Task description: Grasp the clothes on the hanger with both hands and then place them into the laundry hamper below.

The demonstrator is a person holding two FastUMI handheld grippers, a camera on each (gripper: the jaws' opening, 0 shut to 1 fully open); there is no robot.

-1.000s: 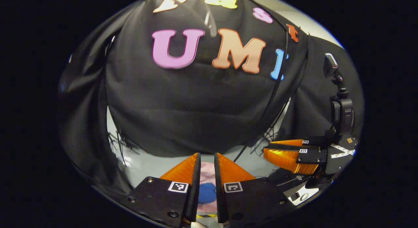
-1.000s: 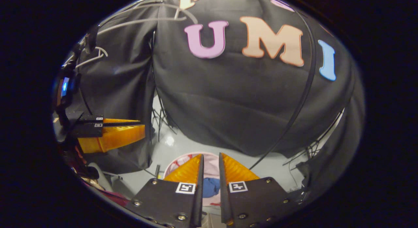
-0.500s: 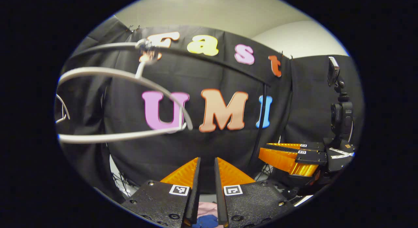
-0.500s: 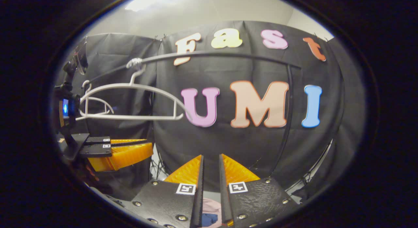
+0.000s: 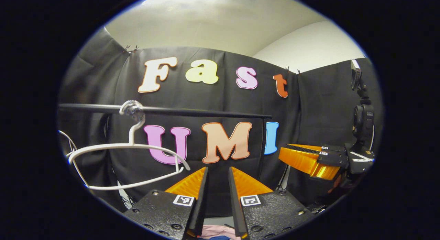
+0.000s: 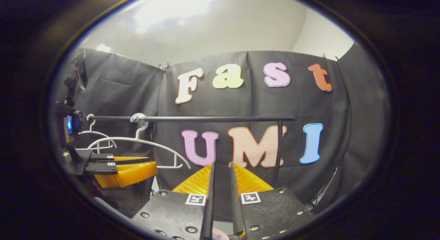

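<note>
A bare white hanger (image 5: 130, 154) hangs from the black rail (image 5: 206, 112), up and to the left of my left gripper (image 5: 218, 169). That gripper's fingers stand nearly together with nothing between them. Low between them shows a sliver of the pink hamper (image 5: 213, 229) with blue cloth (image 5: 217, 237) in it. My right gripper (image 6: 221, 166) is likewise shut on nothing, below the rail (image 6: 206, 118). In the right gripper view the same hanger (image 6: 137, 142) hangs at left, just above the left gripper (image 6: 153, 161). The right gripper (image 5: 282, 151) floats level at the right of the left gripper view.
A second white hanger (image 6: 92, 131) hangs farther left on the rail. The rail's black upright post (image 6: 279, 147) stands just right of my right gripper's fingers. Black cloth walls close the booth behind and on both sides.
Both grippers have risen and tilted up from the hamper: it has slid to the bottom edge, and the rail and bare hanger have come into sight. The fingers' gaps look unchanged.
</note>
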